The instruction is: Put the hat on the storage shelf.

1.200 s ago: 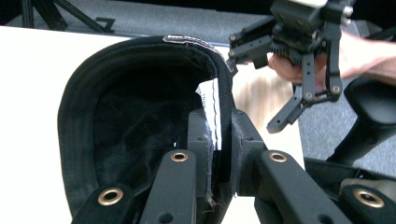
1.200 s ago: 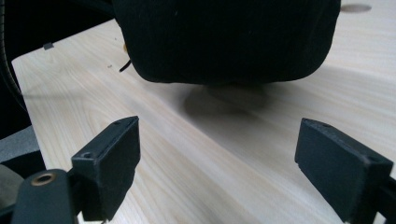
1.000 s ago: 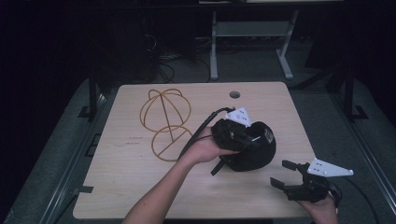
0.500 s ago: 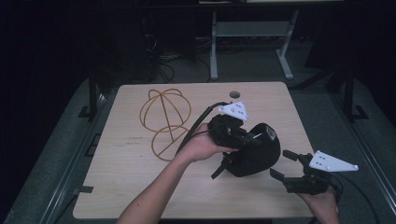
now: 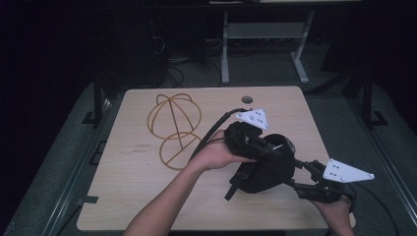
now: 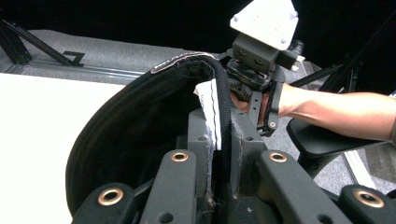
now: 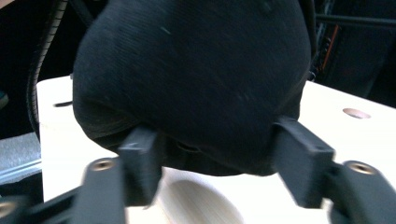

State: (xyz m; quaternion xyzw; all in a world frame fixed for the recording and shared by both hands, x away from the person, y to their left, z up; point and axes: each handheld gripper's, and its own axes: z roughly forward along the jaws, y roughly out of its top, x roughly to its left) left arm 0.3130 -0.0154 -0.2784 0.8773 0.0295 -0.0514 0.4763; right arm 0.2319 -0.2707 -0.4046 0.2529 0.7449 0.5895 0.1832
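Near the table's (image 5: 128,196) right front edge, the left gripper (image 5: 263,147) pinches a black cap's (image 5: 265,174) rim while the right gripper's (image 5: 302,178) jaws stand wide beside its crown; open tabletop lies left.

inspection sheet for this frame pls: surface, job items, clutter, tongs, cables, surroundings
Surface: light wooden table, with a round hole near the far edge.
Job's things: black cap, held off the table; gold wire stand on the table, left of it.
Clutter: nothing seen.
Tongs: left tongs shut on the cap's rim band beside a white label; right tongs open, jaws either side of the cap's crown, contact unclear.
Cables: black cable arcs from the left tongs over the table.
Surroundings: dark room, grey floor mat, metal desk frame behind.
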